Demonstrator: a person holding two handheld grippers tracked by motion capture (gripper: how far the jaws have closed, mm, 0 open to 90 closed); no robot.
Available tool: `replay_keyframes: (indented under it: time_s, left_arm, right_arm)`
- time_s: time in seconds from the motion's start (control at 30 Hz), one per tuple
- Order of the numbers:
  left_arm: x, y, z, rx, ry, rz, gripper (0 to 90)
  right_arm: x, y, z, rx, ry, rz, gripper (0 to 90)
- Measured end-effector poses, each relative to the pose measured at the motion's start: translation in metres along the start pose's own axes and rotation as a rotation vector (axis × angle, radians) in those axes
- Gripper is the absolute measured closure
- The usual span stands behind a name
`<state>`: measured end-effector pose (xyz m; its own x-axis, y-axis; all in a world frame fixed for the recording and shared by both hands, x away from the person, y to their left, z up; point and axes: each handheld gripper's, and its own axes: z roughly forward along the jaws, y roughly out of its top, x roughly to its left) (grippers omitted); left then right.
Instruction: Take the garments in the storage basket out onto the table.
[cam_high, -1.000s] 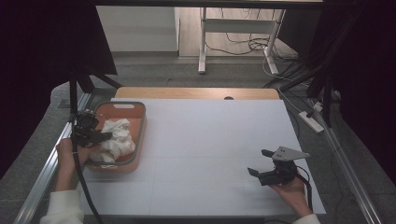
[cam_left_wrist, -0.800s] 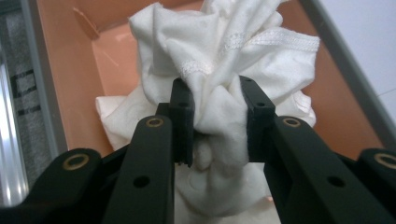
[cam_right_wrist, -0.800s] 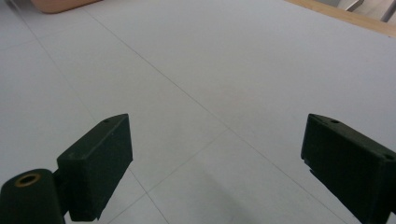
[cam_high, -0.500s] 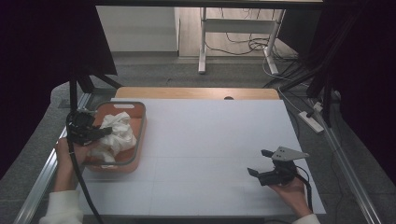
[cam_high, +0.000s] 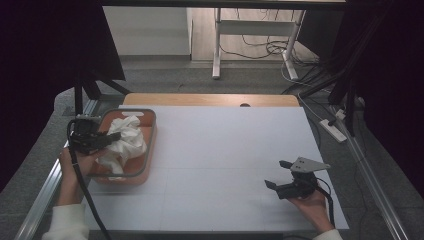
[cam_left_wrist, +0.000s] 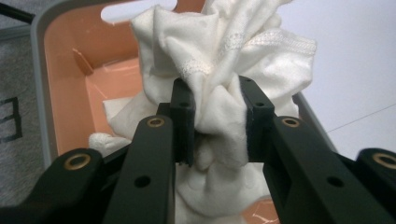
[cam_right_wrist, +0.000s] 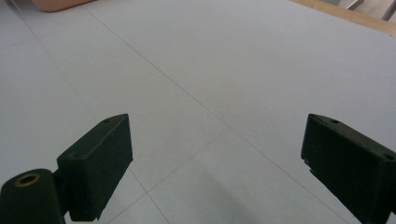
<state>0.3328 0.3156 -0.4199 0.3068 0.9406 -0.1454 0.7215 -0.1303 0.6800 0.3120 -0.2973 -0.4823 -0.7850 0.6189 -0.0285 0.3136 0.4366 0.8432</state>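
Tongs on the left (cam_left_wrist: 212, 126) pinch a thick bunch of the white cloth (cam_left_wrist: 224, 84) between their jaws, the fabric squeezed tight and bulging above and below the pads, while the rest of the cloth spills down into the orange bin (cam_left_wrist: 70, 79). From the high view, the left tongs (cam_high: 107, 140) sit over the near-left side of the bin (cam_high: 145, 165), which stands at the left edge of the white table (cam_high: 225, 150), and the cloth (cam_high: 125, 142) is heaped inside it, partly raised toward the grip. Over on the other side, the right tongs (cam_high: 280, 175) hover low above the bare table near its front right corner, jaws spread wide with nothing between them; the right gripper view shows the same wide gap (cam_right_wrist: 215, 172) over plain surface. The step in hand looks like drawing the cloth out of the bin. Next, I judge, the left hand needs to lift high enough for the trailing folds to clear the rim, then carry the cloth toward the open middle of the table, where the waiting right tongs could catch a free edge.
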Motion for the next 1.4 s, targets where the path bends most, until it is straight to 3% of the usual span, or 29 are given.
replay_keyframes:
  time_s: [0.57, 1.4]
  left_arm:
    - [-0.003, 0.003, -0.012, -0.108, -0.059, -0.029, 71.1]
    - [-0.011, 0.006, -0.020, -0.215, -0.144, -0.066, 71.1]
  right_arm:
    - [0.000, 0.000, 0.000, 0.002, -0.002, -0.001, 8.9]
    - [-0.001, -0.002, 0.002, 0.005, -0.014, 0.000, 8.9]
